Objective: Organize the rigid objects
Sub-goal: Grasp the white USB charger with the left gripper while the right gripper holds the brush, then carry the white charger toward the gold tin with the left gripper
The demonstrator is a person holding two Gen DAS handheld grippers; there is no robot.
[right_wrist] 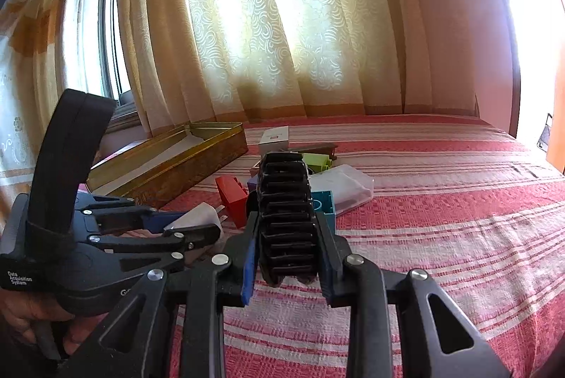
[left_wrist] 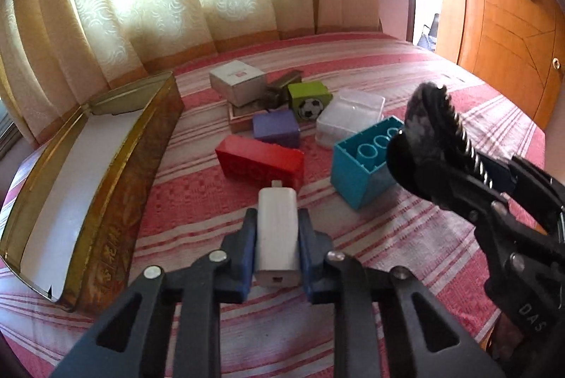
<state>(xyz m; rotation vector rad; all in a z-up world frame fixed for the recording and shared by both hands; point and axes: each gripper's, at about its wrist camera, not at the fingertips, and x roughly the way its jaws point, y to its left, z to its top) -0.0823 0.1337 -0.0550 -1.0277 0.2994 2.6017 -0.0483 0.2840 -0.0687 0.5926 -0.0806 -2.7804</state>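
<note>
On a striped bed, the left gripper (left_wrist: 277, 236) clamps a white plug adapter (left_wrist: 276, 238) just right of an open gold tin (left_wrist: 116, 173). The right gripper (right_wrist: 287, 233) clutches a black toothed clip (right_wrist: 286, 219). The smooth adapter might slip loose before reaching the tin.

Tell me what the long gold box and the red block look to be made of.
Long gold box: probably tin-plated metal, with thin shiny gold rims and an embossed printed side. Red block: likely moulded hard plastic, smooth and glossy, with sharp edges.
</note>
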